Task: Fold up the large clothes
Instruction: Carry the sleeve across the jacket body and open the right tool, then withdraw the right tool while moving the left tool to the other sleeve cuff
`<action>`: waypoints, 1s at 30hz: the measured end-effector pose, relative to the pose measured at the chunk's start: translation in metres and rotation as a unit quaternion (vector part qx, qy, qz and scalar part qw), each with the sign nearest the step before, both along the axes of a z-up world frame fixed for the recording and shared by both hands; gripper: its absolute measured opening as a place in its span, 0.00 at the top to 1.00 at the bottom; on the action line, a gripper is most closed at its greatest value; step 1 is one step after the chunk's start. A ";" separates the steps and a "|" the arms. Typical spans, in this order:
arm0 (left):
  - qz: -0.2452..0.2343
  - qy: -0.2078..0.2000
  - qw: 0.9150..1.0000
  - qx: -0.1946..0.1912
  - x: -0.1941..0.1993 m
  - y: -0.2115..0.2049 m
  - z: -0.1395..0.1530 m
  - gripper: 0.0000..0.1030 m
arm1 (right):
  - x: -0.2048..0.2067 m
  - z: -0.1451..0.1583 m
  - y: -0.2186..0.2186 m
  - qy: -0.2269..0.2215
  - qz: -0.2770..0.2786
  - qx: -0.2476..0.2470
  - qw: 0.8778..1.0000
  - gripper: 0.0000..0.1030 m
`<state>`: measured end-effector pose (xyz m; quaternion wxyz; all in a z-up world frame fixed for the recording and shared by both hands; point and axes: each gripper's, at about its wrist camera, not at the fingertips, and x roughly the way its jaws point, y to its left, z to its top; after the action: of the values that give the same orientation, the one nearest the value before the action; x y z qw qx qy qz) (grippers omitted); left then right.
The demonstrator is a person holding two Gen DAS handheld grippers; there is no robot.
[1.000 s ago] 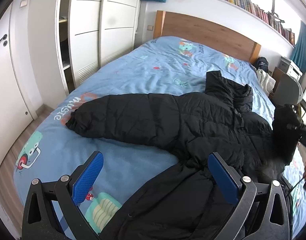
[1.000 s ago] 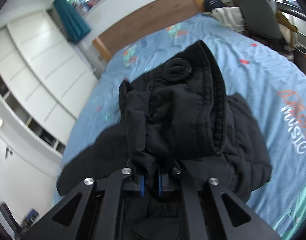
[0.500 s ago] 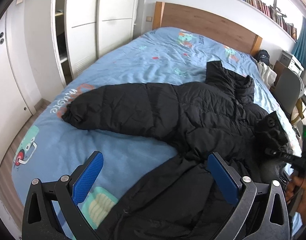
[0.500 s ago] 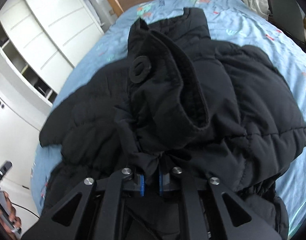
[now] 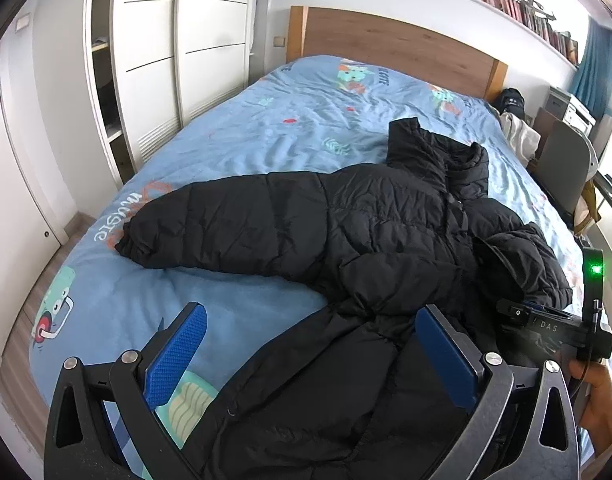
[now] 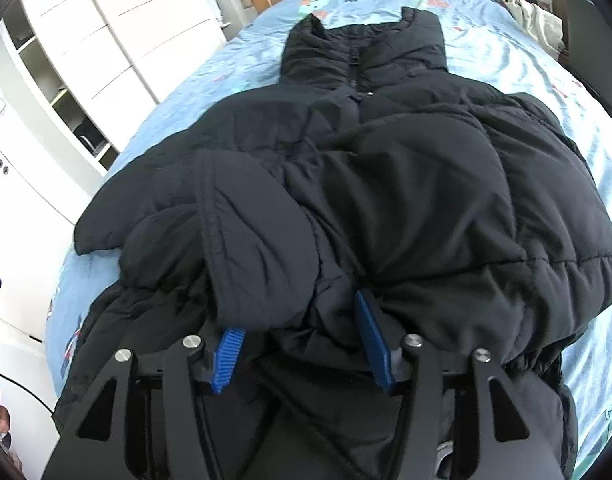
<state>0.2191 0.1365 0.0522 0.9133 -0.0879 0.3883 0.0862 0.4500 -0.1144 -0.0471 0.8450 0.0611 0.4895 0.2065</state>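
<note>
Black puffer jacket [image 6: 405, 184], centre frame: your right gripper [image 6: 302, 344] is opening, dropping the folded-in sleeve [image 6: 262, 248]; left gripper [image 5: 313, 356] wide, empty.

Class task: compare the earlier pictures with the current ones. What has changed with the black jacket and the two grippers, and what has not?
The right gripper carried the pinched sleeve down across the puffer jacket and laid it on the chest; its jaws are opening, releasing it. The left gripper stayed open and empty; the other sleeve still lies outstretched on the bed.
</note>
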 end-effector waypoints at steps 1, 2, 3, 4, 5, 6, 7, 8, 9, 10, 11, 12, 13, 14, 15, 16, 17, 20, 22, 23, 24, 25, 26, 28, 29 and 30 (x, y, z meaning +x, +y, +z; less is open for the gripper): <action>-0.002 0.001 1.000 0.000 0.001 -0.002 0.001 0.01 | -0.002 0.002 0.001 -0.001 0.002 0.003 1.000 0.48; -0.004 0.002 1.000 0.000 0.002 -0.006 0.002 0.01 | -0.005 0.005 0.000 -0.001 0.006 0.010 1.000 0.48; -0.009 0.003 1.000 -0.001 0.002 -0.010 0.004 0.01 | -0.009 0.009 -0.002 -0.003 0.010 0.016 1.000 0.48; -0.012 0.004 1.000 0.000 0.004 -0.014 0.004 0.01 | -0.012 0.013 -0.004 -0.006 0.015 0.019 1.000 0.48; -0.017 0.005 1.000 0.004 0.006 -0.021 0.005 0.01 | -0.016 0.018 -0.006 -0.009 0.020 0.021 1.000 0.48; -0.020 0.006 1.000 0.006 0.008 -0.026 0.006 0.01 | -0.018 0.022 -0.008 -0.012 0.023 0.024 0.999 0.48; -0.024 0.006 1.000 0.007 0.010 -0.033 0.006 0.01 | -0.023 0.028 -0.014 -0.017 0.027 0.026 0.999 0.48; -0.030 0.006 1.000 0.006 0.013 -0.040 0.007 0.01 | -0.025 0.033 -0.018 -0.022 0.028 0.027 0.999 0.48; -0.037 0.006 0.999 0.004 0.019 -0.049 0.008 0.01 | -0.027 0.039 -0.024 -0.027 0.028 0.025 0.999 0.48; -0.040 0.006 0.999 0.005 0.023 -0.056 0.008 0.01 | -0.029 0.045 -0.035 -0.034 0.025 0.023 0.999 0.48; -0.045 0.006 0.999 0.004 0.030 -0.065 0.008 0.01 | -0.029 0.050 -0.043 -0.039 0.021 0.022 0.999 0.48; -0.054 0.008 0.998 0.001 0.040 -0.077 0.008 0.01 | -0.028 0.055 -0.055 -0.045 0.013 0.017 0.999 0.48; -0.061 0.009 0.998 -0.002 0.047 -0.085 0.007 0.01 | -0.028 0.057 -0.064 -0.049 0.006 0.012 0.999 0.48; -0.070 0.011 0.997 -0.007 0.058 -0.098 0.005 0.01 | -0.025 0.061 -0.078 -0.057 -0.005 -0.002 0.998 0.48; -0.079 0.011 0.997 -0.012 0.069 -0.110 0.003 0.01 | -0.023 0.063 -0.085 -0.061 -0.011 -0.012 0.998 0.48; -0.088 0.012 0.996 -0.016 0.079 -0.120 0.001 0.01 | -0.019 0.064 -0.095 -0.066 -0.019 -0.022 0.997 0.48; -0.094 0.013 0.995 -0.018 0.088 -0.131 -0.002 0.01 | -0.013 0.065 -0.107 -0.069 -0.029 -0.024 0.997 0.48; -0.118 0.021 0.993 -0.020 0.127 -0.172 -0.018 0.01 | 0.009 0.066 -0.132 -0.078 -0.054 -0.039 0.995 0.48; -0.122 0.031 0.992 -0.019 0.150 -0.192 -0.032 0.01 | 0.026 0.063 -0.142 -0.081 -0.060 -0.037 0.994 0.48; -0.122 0.037 0.992 -0.020 0.160 -0.201 -0.041 0.01 | 0.034 0.060 -0.146 -0.081 -0.064 -0.035 0.994 0.48; -0.122 0.045 0.991 -0.023 0.175 -0.211 -0.052 0.01 | 0.042 0.056 -0.149 -0.081 -0.067 -0.035 0.994 0.48; -0.121 0.049 0.991 -0.026 0.182 -0.216 -0.059 0.01 | 0.050 0.051 -0.151 -0.080 -0.070 -0.036 0.994 0.48; -0.119 0.053 0.991 -0.032 0.194 -0.222 -0.069 0.01 | 0.055 0.046 -0.153 -0.078 -0.072 -0.034 0.994 0.48; -0.117 0.063 0.990 -0.038 0.210 -0.229 -0.083 0.01 | 0.069 0.031 -0.155 -0.070 -0.070 -0.025 0.995 0.48; -0.115 0.071 0.990 -0.034 0.218 -0.233 -0.095 0.01 | 0.075 0.023 -0.153 -0.065 -0.066 -0.022 0.995 0.48; -0.114 0.082 0.990 -0.028 0.224 -0.236 -0.107 0.01 | 0.078 0.015 -0.151 -0.060 -0.062 -0.021 0.996 0.48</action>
<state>0.4431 -0.0995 -0.0545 0.8796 -0.0614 0.4713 -0.0224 0.5284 -0.2656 -0.0325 0.8851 0.0616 0.4374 0.1466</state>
